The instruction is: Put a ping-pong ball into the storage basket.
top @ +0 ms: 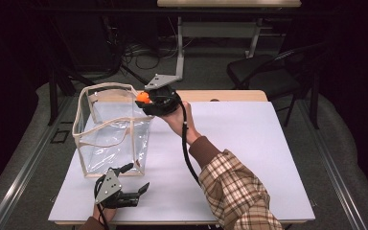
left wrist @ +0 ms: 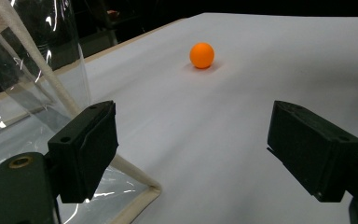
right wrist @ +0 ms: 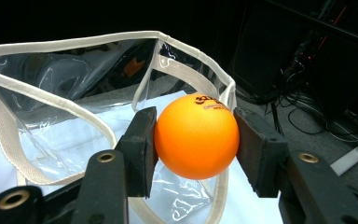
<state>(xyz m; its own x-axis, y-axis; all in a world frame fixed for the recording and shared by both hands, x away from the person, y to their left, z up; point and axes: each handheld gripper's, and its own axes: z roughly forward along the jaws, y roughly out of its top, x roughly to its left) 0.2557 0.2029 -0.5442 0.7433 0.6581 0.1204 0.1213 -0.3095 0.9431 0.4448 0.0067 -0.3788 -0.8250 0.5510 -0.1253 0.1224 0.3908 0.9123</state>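
White table, right tool clamped on orange ball at clear bag's rim, left tool spread apart, empty.

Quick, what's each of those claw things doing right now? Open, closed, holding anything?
Left gripper: open, holding nothing, low beside the clear bag.
Right gripper: closed on an orange ball, at the bag's rim.

The small black print on top of the orange plastic ball is too blurred to read in the right gripper view. The clear plastic bag with cream fabric trim is cut off there by the left edge, and its base is hidden behind the ball. In the left gripper view, that bag runs off the left edge.
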